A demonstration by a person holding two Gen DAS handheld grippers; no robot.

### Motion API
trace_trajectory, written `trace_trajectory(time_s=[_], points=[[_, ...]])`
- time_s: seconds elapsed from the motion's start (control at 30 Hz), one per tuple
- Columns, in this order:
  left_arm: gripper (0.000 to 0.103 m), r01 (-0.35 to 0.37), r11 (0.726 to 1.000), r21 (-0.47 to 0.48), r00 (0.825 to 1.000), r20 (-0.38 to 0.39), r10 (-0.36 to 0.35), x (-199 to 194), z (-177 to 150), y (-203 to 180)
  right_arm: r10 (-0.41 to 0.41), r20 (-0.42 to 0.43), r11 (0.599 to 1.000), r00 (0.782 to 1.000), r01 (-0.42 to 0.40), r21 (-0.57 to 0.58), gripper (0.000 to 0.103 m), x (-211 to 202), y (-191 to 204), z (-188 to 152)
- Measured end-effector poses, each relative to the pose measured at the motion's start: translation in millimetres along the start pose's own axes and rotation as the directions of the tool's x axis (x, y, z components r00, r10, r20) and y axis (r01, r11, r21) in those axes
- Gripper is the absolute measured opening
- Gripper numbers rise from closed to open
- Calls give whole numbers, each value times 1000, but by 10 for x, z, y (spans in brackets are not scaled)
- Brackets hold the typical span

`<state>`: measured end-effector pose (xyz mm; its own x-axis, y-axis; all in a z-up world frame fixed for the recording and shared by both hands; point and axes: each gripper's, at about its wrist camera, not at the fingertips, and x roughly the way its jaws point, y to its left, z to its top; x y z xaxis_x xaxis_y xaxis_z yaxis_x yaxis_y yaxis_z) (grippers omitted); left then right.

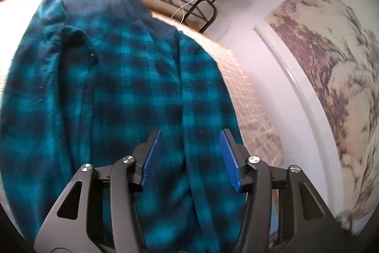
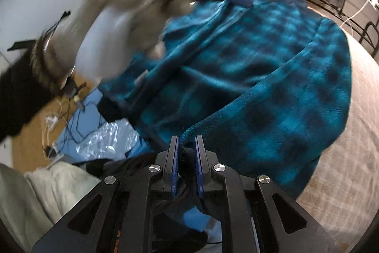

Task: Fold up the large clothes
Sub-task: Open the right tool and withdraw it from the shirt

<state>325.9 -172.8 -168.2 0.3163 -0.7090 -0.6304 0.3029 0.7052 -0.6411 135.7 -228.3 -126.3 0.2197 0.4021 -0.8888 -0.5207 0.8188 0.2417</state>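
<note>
Black-framed, with blue ribbed pads, the right gripper (image 2: 187,144) fills the bottom centre of its own view, its fingers drawn narrow and pinching a dark-trimmed edge of the teal-and-black checked fleece garment (image 2: 272,77). From that pinch the cloth rises to the upper right of the frame, rumpled and partly doubled over on a pale, finely gridded bed surface (image 2: 350,158). A blurred forearm (image 2: 113,4) crosses the upper left (too smeared to tell what it touches).

At the bottom of the left wrist view the left gripper (image 1: 190,146) has its fingers standing well apart, with the fleece (image 1: 113,77) behind the gap and neither pad pressing on it. The garment spreads from there towards the upper left, its dark collar (image 1: 106,4) at the far end.
</note>
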Motion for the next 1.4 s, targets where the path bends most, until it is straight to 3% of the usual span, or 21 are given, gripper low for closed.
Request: trace_trajectory(time_s=[0.2, 0.23, 0.27, 0.33, 0.5, 0.7, 0.87, 1.07, 1.3, 1.4], points=[[52, -10, 981, -195, 998, -59, -2, 706, 247, 452, 39, 4, 999, 999, -39, 11, 15, -6, -55, -55], [52, -30, 977, -209, 998, -57, 18, 766, 244, 508, 42, 20, 999, 999, -43, 21, 19, -75, -82, -54], [52, -44, 975, -216, 998, -59, 32, 838, 230, 564, 46, 34, 999, 998, -47, 25, 30, -115, -110, -47], [52, -46, 982, -185, 998, -43, 38, 870, 210, 560, 33, 73, 998, 997, -37, 51, 43, -208, -179, -35], [52, -93, 993, -73, 994, -68, 88, 845, 179, 323, 33, 179, 984, 983, -63, 165, 43, -521, -482, 7], [52, -71, 997, 43, 997, -33, 73, 693, 404, -257, -139, 290, 968, 947, 69, 240, 43, -1053, -694, -32], [52, -21, 985, 173, 999, -30, 27, 608, 599, -987, -291, 349, 926, 891, 170, 338, 43, -1693, -1007, -245], [52, 29, 946, 322, 999, -50, -14, 583, 845, -1869, -452, 373, 857, 811, 278, 434, 43, -2366, -1280, -434], [53, 110, 935, 337, 993, -68, -92, 526, 969, -2325, -632, 304, 756, 713, 481, 445, 43, -2584, -1476, -494], [52, 102, 924, 368, 994, -74, -80, 475, 876, -2340, -699, 252, 695, 670, 551, 463, 43, -2570, -1627, -544]])
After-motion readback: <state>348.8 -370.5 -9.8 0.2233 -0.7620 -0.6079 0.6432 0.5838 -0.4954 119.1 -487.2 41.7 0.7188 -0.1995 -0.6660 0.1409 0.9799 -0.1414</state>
